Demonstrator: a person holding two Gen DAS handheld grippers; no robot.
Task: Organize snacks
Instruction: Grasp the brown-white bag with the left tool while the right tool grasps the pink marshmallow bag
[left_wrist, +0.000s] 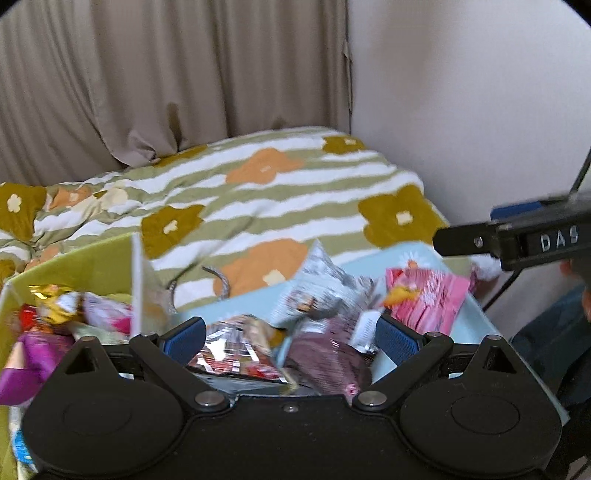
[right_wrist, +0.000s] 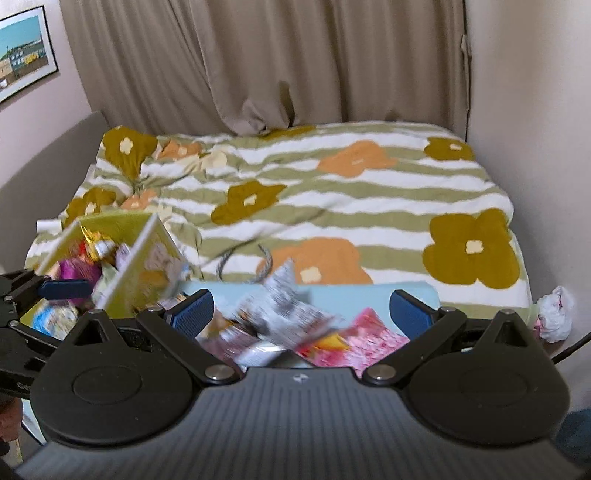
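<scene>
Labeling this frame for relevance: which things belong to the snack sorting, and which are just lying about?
Job:
green box with snacks inside
light blue box holding loose snacks
silver packet
pink packet
purple packet
left gripper and right gripper, both open, empty

Lying about:
flowered blanket
curtain
framed picture
crumpled white wad

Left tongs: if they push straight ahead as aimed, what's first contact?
Probably the snack packets. The left tongs stand open over the light blue box, with a silver-red packet and a dark maroon packet between the fingers. Depth is unclear.
</scene>
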